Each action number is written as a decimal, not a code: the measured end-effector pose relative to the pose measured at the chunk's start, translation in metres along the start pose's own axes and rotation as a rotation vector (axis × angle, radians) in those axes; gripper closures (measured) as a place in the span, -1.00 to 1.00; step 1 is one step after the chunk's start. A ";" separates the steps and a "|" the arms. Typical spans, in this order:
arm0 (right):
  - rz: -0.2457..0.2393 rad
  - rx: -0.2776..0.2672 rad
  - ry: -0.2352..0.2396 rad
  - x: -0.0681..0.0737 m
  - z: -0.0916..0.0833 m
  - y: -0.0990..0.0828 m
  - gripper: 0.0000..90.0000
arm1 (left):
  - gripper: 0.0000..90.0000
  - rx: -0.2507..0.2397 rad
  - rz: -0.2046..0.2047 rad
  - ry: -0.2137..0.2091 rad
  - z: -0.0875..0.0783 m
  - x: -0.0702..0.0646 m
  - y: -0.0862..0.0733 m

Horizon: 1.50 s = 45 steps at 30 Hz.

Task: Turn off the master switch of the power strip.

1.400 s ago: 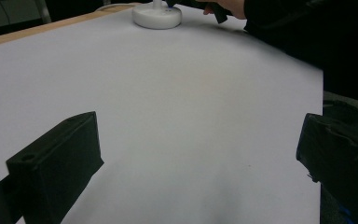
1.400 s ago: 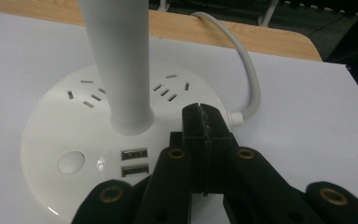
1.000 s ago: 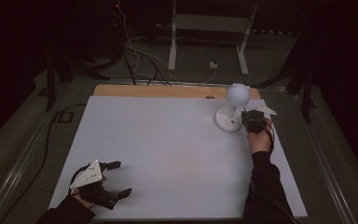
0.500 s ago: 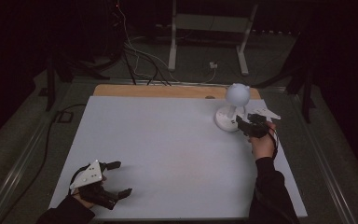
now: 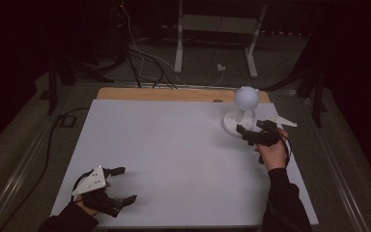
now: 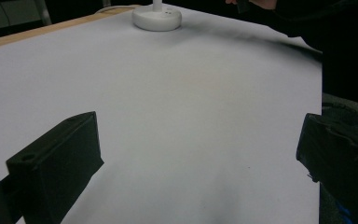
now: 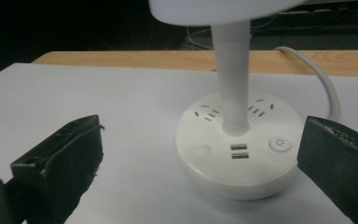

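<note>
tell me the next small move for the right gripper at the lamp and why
Probably draw the right gripper a little farther back from the lamp. Its jaws have just been opening and stand wide, nothing between them, facing the base's power button.

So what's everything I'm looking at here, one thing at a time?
desk lamp: one, white, round head on a stem, far right of the sheet; its base has sockets, two USB ports, two buttons
lamp cord: one, white, runs off behind the base
sheet: one, white, covers the tabletop
table edge: one, bare wood strip at the far side
metal stand: one, grey, on the floor beyond
cables: several, on the floor beyond
left gripper: one, black, near left corner, open
right gripper: one, black, beside the lamp base, jaws just opened, nothing between them
</note>
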State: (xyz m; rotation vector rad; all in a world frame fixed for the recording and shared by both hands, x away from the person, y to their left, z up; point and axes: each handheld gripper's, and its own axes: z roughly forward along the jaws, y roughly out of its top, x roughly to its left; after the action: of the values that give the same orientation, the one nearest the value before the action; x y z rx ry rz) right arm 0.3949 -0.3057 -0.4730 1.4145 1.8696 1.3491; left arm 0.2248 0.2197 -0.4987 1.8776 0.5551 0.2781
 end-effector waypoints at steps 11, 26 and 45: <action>-0.013 0.007 0.091 0.017 -0.019 0.007 -1.00 | -0.99 -0.002 -0.002 -0.001 0.000 0.000 0.000; -0.096 0.015 0.232 0.058 -0.051 -0.011 -1.00 | -0.99 0.000 0.000 -0.001 0.000 0.000 0.000; -0.209 0.084 0.284 0.070 -0.072 -0.076 -1.00 | -0.99 0.001 0.002 -0.001 0.000 0.000 0.000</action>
State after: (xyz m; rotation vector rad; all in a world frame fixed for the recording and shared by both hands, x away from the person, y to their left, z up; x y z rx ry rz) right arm 0.2750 -0.2739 -0.4945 1.0716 2.2088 1.4405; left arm 0.2245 0.2195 -0.4987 1.8796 0.5525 0.2784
